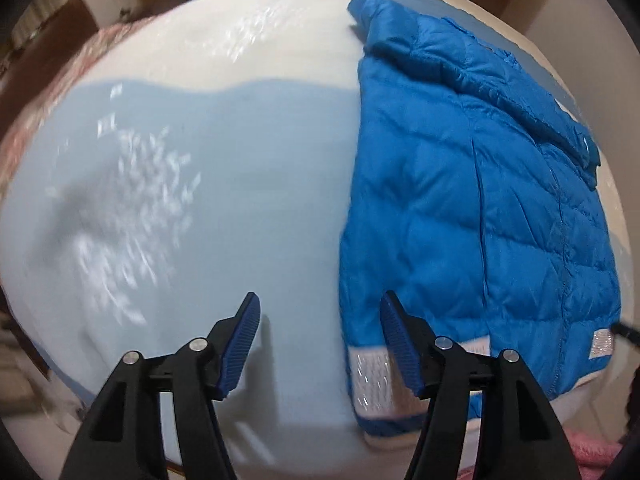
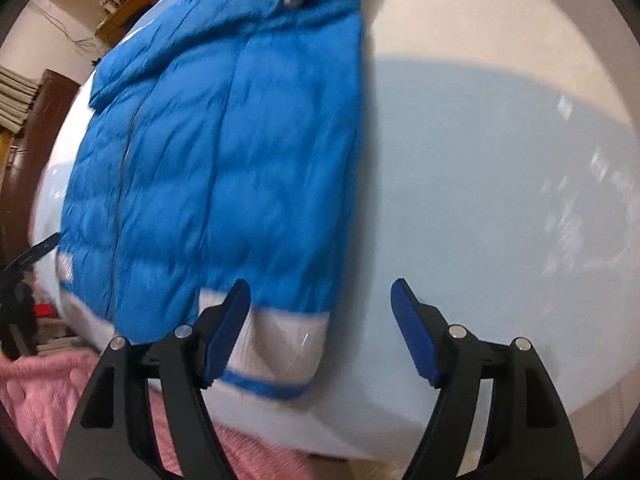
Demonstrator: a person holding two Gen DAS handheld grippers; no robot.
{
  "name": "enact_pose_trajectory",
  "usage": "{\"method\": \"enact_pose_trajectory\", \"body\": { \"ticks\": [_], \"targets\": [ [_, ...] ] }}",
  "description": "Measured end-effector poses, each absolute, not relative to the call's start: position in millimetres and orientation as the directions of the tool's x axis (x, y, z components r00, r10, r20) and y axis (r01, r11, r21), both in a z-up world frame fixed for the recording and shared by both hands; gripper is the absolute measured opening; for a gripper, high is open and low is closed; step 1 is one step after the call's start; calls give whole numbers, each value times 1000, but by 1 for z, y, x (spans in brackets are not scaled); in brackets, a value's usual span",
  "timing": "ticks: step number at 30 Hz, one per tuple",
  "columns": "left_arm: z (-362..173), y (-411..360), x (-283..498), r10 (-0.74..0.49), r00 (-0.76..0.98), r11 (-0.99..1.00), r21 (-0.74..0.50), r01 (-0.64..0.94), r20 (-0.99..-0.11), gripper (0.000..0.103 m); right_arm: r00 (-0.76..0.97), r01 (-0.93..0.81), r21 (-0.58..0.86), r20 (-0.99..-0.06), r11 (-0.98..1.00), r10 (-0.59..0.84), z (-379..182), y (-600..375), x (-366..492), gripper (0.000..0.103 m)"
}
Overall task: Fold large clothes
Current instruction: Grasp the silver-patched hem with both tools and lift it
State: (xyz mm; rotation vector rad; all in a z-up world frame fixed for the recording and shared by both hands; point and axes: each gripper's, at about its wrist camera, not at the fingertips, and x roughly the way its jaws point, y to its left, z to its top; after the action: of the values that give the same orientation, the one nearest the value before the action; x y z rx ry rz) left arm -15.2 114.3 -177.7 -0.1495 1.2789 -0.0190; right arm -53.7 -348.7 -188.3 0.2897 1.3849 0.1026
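The bright blue quilted puffer jacket [image 1: 472, 208], lying at 3 o'clock on the pale blue-and-cream blanket [image 1: 224, 184], looks light, puffy and slippery, so the released, empty left gripper [image 1: 320, 344] and right gripper [image 2: 320, 332] should take its white-banded hem.

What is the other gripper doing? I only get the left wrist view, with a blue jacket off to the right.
Observer: The right gripper is open and holds nothing. It hangs over the hem corner of the blue jacket.
Operator: Does that side of the jacket hang off the bed?
Observer: No. That edge lies flat on the pale blue blanket, and a wide stretch of bare blanket runs on beyond it.
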Motion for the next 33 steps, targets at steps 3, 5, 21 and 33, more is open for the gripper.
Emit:
{"method": "enact_pose_trajectory", "body": {
  "ticks": [3,5,21,33],
  "targets": [
    [-183,111,-21,-146,278,981,-176,-87,-950,63,190,110,294,-944,949,270,-201,-346,-58,75],
    [-184,109,-22,-160,271,977,-191,-93,-949,62,199,94,297,-941,950,275,-199,-343,-58,72],
    [-160,91,-50,-335,275,932,-360,-44,-901,10,258,-60,484,-837,873,482,-164,-337,-60,10],
    [-165,100,-16,-401,246,907,-420,-29,-883,10,226,24,515,-838,857,498,-175,-349,-59,9]
  ]
}}
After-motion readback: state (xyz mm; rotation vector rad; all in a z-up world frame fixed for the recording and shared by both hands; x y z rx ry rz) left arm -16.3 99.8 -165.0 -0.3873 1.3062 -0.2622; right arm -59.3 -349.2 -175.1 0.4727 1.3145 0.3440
